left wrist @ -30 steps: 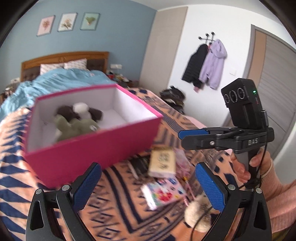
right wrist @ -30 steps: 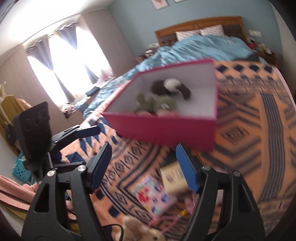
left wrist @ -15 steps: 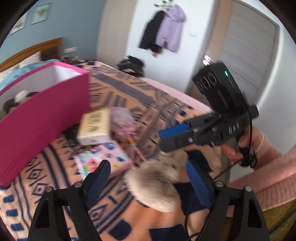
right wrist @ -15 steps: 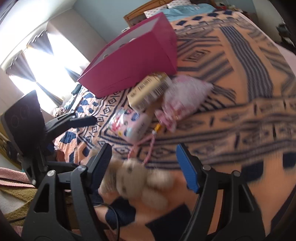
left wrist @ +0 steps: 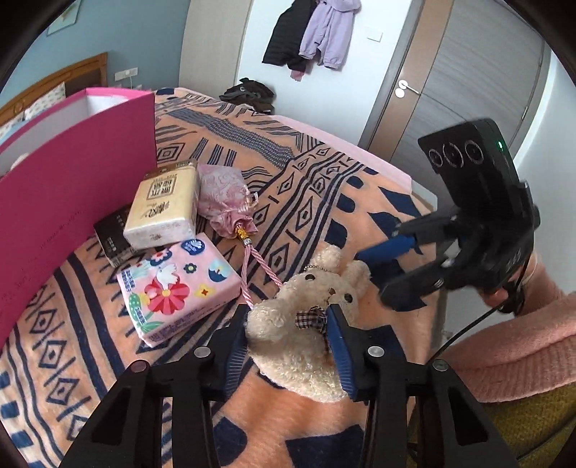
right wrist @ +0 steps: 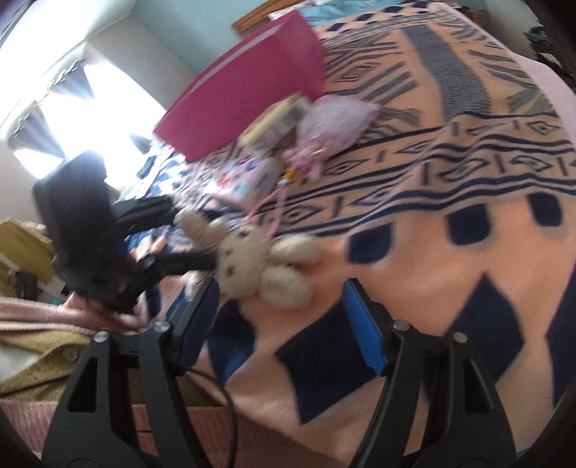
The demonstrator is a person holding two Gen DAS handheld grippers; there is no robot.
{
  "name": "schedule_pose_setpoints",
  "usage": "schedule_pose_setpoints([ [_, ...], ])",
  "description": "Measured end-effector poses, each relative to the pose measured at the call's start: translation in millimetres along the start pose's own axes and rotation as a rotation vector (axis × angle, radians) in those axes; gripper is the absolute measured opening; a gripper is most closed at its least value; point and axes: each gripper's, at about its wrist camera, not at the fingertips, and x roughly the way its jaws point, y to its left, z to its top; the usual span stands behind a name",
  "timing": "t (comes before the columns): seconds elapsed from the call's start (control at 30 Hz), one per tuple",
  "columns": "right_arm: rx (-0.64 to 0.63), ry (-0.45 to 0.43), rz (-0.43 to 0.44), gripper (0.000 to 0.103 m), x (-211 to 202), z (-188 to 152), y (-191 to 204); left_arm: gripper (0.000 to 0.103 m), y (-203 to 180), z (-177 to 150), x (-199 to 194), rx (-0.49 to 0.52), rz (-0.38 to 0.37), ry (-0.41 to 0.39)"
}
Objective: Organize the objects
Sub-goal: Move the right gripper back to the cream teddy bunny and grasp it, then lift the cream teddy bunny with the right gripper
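A cream plush bunny point(left wrist: 306, 324) lies on the patterned bedspread near the bed's edge. My left gripper point(left wrist: 288, 345) is shut on the plush bunny's body, its blue pads pressing both sides. The bunny also shows in the blurred right wrist view point(right wrist: 259, 259), with the left gripper point(right wrist: 201, 262) on it. My right gripper point(right wrist: 280, 324) is open and empty just in front of the bunny; in the left wrist view it point(left wrist: 388, 273) hovers right of the bunny's ears. The pink box point(left wrist: 72, 172) stands at the left.
Beside the box lie a beige tissue pack point(left wrist: 162, 205), a flowered pink pack point(left wrist: 176, 284), a pink drawstring pouch point(left wrist: 223, 198) with a cord, and a dark card point(left wrist: 111, 234). Coats point(left wrist: 309, 32) hang on the far wall by a door point(left wrist: 468, 90).
My left gripper moved down from the box to the bunny and closed on it. My right gripper swung down toward the bed edge and stayed open.
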Motion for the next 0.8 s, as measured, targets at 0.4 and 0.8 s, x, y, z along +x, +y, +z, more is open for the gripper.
schedule_pose_setpoints([
  [0.4,-0.114,-0.055,0.030,0.027,18.1,36.6,15.4,0.041,-2.5,-7.1,8.4,-0.064,-0.036,0.034],
  [0.8,0.000,-0.050,0.083,0.059,22.6,28.3,6.7,0.051,-1.3,-8.5,0.0,-0.096,-0.027,0.018],
])
